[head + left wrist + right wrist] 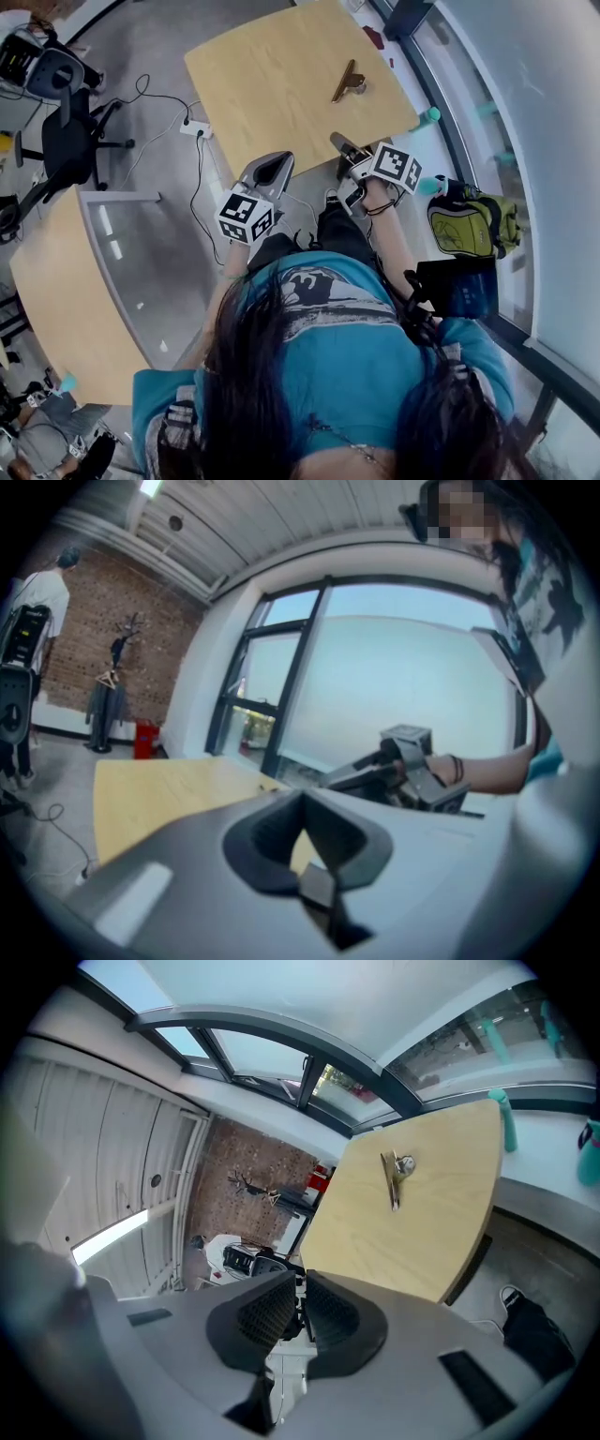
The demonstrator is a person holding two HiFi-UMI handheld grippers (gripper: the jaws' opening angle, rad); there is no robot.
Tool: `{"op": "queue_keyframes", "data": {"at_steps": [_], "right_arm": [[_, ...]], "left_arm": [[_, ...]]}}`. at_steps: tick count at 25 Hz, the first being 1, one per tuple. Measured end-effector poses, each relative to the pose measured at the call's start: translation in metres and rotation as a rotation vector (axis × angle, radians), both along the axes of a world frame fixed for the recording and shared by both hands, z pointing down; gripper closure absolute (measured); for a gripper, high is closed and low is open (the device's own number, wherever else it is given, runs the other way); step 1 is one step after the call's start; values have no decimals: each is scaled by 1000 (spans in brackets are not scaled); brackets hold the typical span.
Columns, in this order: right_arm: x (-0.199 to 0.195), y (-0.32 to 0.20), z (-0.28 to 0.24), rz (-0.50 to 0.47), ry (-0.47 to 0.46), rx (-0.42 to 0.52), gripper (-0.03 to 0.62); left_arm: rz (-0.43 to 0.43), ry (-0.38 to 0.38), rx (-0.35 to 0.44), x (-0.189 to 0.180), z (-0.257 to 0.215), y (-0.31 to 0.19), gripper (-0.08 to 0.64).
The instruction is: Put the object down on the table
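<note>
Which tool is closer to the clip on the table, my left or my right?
Right. The right tool, jaws closing on nothing, is at the table edge just short of the clip; the left tool sits farther off to the clip's left.

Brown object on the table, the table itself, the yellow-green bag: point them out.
brown object [345, 82], head view, middle of its long body.
table [262, 84], head view, bare wood left of the object.
yellow-green bag [467, 225], head view, centre of its top panel.

Clip [348, 82] on the table [267, 89] toward its far right; bottle [429, 114] just off its right corner
</note>
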State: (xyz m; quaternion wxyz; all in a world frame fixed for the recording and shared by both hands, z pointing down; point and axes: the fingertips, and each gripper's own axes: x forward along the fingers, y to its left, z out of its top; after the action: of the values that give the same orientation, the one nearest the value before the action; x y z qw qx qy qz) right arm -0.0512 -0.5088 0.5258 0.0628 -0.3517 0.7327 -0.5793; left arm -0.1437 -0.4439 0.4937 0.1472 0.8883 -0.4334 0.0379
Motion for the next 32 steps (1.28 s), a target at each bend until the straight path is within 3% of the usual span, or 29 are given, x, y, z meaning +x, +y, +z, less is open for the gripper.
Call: {"op": "queue_keyframes", "data": {"at_steps": [5,12,18,32], "right_arm": [[-10,29,2,27,-18,-28,560],[-35,121,3,73,-4,-52,571],[-37,169,5,97,13,-79,578],[-8,243,9,163,-32,-82,580]], "left_arm": [[31,14,-12,-6,0,8,557],[99,55,-45,-25,12,85,557],[128,67,-69,-28,15,123,557],[214,36,-83,12,19,184,557]]}}
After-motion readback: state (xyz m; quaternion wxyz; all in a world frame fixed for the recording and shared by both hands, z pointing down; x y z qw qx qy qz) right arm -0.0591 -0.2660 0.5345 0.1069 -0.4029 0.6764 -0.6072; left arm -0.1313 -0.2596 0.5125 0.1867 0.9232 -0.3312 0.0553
